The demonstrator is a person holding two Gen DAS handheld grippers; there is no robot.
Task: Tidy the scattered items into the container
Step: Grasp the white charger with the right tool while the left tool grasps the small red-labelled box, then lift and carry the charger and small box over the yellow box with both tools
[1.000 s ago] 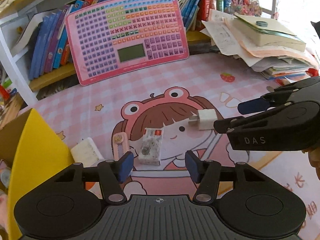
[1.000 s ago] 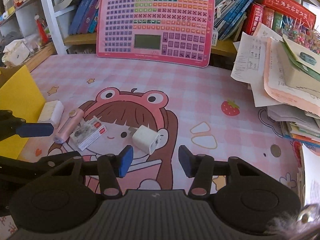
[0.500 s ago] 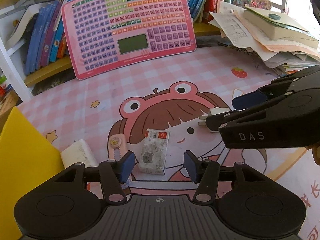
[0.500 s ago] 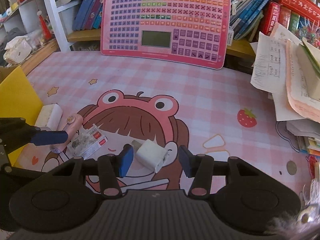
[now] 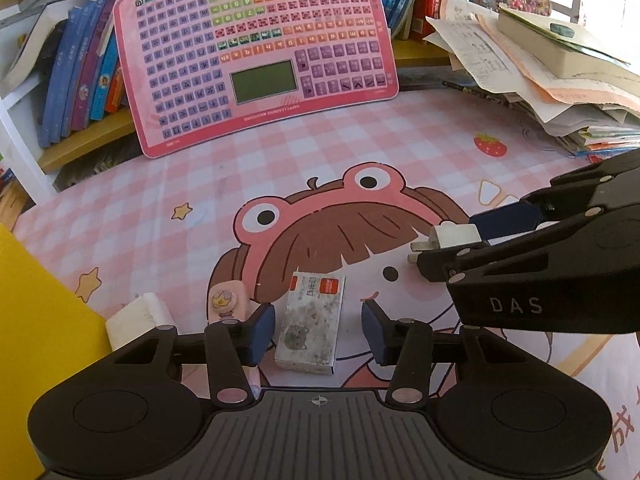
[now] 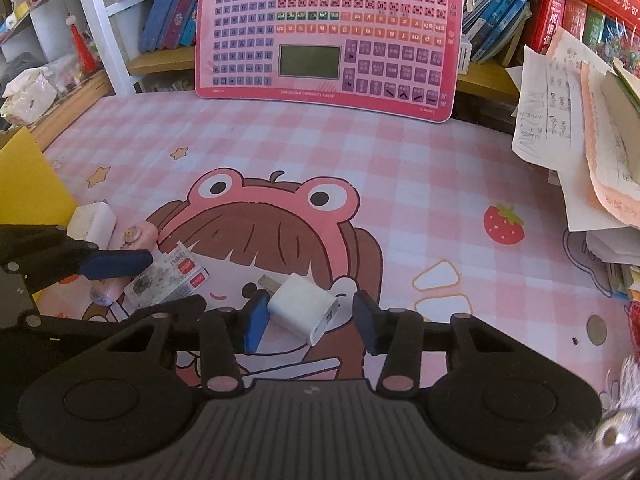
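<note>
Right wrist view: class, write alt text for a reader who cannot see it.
The open right gripper straddles a white charger lying on a pink cartoon mat. At left, the left gripper reaches over a small box, beside a pink tube, a white block and a yellow container.

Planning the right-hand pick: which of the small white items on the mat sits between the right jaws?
The white charger plug, prongs pointing up-left, lies between the open right gripper jaws; the white eraser block sits far left by the yellow container.
</note>
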